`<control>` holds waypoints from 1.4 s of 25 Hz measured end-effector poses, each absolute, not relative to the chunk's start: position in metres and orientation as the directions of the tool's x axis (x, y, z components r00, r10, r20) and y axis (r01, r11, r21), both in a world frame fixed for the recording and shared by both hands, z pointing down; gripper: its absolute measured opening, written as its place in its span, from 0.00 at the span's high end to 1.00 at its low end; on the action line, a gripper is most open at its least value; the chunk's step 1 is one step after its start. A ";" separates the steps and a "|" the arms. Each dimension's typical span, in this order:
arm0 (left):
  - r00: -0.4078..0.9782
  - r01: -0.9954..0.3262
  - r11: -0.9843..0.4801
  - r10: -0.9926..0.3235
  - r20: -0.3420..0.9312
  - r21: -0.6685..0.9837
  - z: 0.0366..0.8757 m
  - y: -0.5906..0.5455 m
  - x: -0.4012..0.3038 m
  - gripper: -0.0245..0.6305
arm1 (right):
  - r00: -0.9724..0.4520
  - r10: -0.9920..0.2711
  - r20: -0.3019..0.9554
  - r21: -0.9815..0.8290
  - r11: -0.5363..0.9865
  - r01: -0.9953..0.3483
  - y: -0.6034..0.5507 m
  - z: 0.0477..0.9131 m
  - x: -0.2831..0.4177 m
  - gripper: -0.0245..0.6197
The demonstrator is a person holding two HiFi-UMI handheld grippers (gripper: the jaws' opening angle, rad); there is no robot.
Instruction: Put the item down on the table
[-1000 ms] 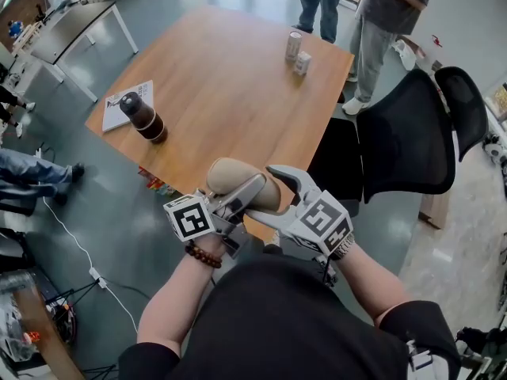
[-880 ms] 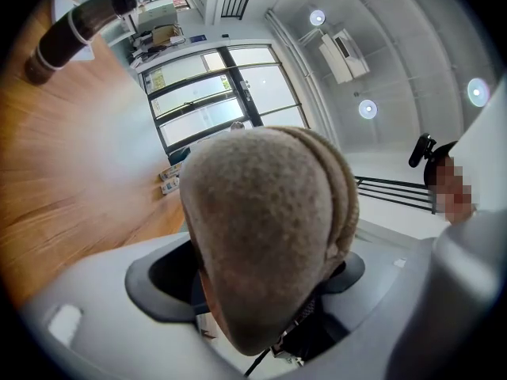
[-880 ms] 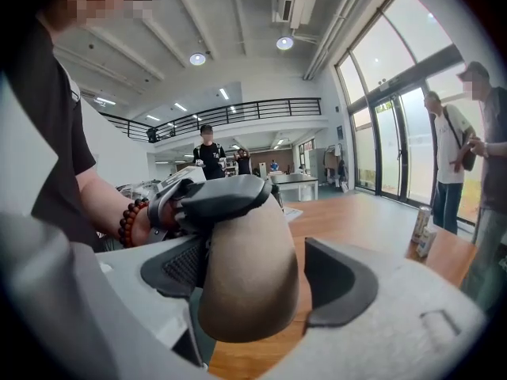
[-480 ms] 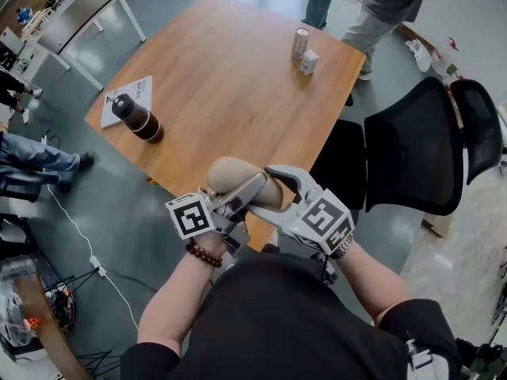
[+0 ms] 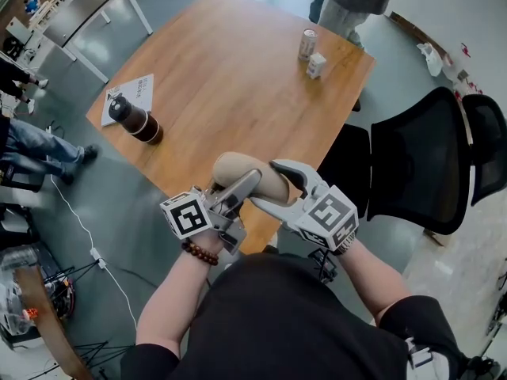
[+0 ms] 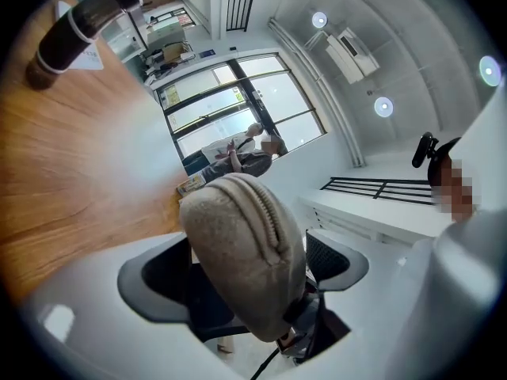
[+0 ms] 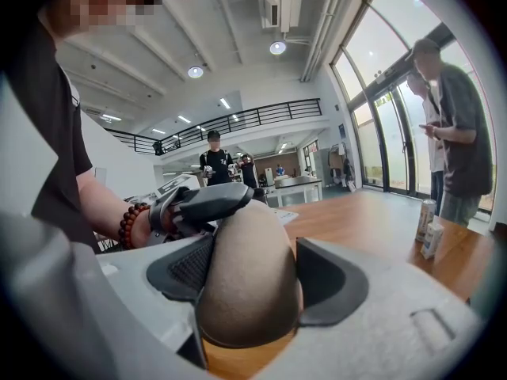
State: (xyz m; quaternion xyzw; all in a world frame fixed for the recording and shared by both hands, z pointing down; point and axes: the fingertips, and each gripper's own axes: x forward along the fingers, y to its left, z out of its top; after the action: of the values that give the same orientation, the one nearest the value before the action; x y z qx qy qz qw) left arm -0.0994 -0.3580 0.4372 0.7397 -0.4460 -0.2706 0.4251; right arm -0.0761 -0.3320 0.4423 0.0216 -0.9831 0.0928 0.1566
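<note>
A beige zip pouch (image 5: 238,172) hangs in the air over the near edge of the wooden table (image 5: 238,77), between both grippers. My left gripper (image 5: 242,184) reaches it from the left with one finger laid over its top. Its jaws are opening, and the pouch (image 6: 238,252) stands between the pads without a clear squeeze. My right gripper (image 5: 265,184) hooks round the pouch's right end. Its jaws are closing, and the pouch (image 7: 245,275) fills the gap between both pads. The pouch's underside is hidden.
A dark bottle (image 5: 136,119) lies on a booklet (image 5: 135,93) at the table's left. A can (image 5: 307,44) and a small carton (image 5: 316,66) stand at the far right corner. A black office chair (image 5: 412,172) is on the right. People stand beyond the table.
The grippers and pouch stay almost where they were above the near table edge. The head view has shifted a little, so the table sits slightly further right.
</note>
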 end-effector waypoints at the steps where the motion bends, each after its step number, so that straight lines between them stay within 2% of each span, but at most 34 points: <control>1: 0.449 -0.434 -0.233 -0.893 -0.016 0.870 0.439 -0.361 -0.102 0.26 | -0.951 -0.017 0.310 -0.175 0.982 -0.075 -0.337 0.443 -0.076 0.47; 9: 0.391 -0.471 -0.160 -0.919 0.043 0.867 0.452 -0.365 -0.122 0.27 | -0.944 -0.100 0.315 -0.149 0.977 -0.154 -0.384 0.456 -0.072 0.48; 15: 0.352 -0.562 -0.118 -0.930 0.107 0.819 0.458 -0.364 -0.132 0.33 | -0.898 -0.209 0.386 -0.067 0.965 -0.254 -0.431 0.493 -0.069 0.48; 27: 0.315 -0.631 -0.073 -0.934 0.169 0.773 0.463 -0.353 -0.134 0.58 | -0.801 -0.354 0.483 0.047 0.924 -0.380 -0.516 0.572 -0.080 0.48; 35: 0.292 -0.659 -0.049 -0.936 0.196 0.751 0.468 -0.348 -0.136 0.78 | -0.757 -0.356 0.548 0.089 0.925 -0.370 -0.546 0.623 -0.088 0.48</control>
State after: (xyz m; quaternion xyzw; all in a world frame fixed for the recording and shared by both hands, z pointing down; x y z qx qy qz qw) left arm -0.1361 -0.3483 0.4683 0.7022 -0.5679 -0.1770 0.3913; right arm -0.0880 -0.5459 0.6228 0.1937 -0.9371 0.0125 0.2901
